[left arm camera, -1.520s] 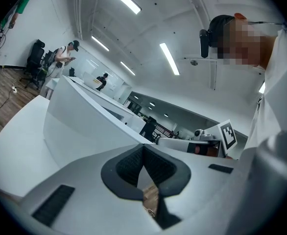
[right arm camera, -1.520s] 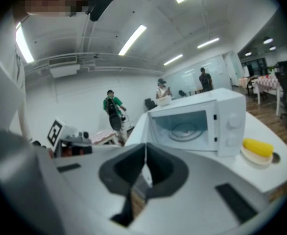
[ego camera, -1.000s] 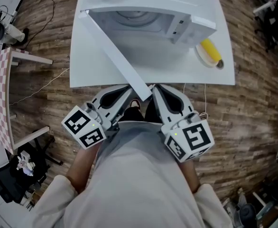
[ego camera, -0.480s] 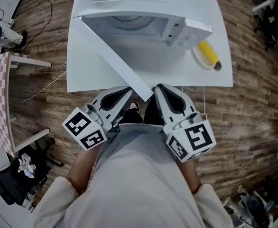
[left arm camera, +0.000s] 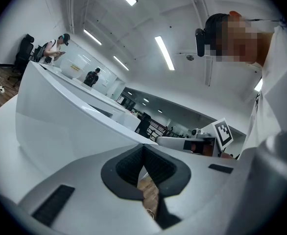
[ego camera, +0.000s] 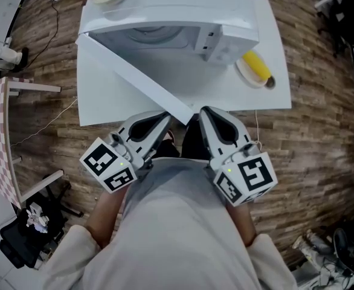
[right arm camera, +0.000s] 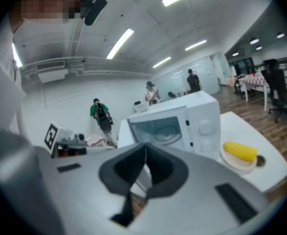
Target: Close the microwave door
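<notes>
Both clenched empty: left gripper (ego camera: 165,116), right gripper (ego camera: 203,111); white table (ego camera: 267,94), plank floor (ego camera: 322,139).

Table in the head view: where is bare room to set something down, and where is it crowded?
Bare: the near right corner of the table, between plate and front edge; the left strip outside the open microwave door. Crowded: the back, filled by the microwave.
</notes>
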A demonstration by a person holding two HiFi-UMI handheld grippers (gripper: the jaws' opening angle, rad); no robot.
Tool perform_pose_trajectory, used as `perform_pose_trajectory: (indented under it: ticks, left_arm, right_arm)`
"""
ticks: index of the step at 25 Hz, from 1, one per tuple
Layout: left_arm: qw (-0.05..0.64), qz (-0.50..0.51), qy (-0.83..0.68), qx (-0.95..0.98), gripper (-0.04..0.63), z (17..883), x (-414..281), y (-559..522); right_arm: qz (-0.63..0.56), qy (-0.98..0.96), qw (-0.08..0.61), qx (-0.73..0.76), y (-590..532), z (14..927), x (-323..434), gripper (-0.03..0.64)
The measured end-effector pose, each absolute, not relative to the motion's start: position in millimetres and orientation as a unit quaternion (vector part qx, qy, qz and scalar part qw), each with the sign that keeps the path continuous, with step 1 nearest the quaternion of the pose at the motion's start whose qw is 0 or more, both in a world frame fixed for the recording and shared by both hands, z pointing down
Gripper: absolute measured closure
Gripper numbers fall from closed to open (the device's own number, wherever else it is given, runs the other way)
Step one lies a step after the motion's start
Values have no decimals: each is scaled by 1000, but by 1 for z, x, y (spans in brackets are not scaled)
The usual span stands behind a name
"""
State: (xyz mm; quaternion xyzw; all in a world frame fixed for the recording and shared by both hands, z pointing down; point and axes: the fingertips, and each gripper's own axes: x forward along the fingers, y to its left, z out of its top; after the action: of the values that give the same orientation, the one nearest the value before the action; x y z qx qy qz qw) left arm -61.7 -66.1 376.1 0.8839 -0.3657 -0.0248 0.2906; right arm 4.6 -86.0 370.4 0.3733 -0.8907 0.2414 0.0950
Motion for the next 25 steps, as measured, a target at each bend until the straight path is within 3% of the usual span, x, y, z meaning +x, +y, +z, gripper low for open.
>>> perform_pose_trajectory:
  ticks: [25]
  left_arm:
    - [299, -21, -338, 892, 577, 382, -34, -92]
  right_arm:
    - [247, -890, 83, 374, -110, 367, 26, 594]
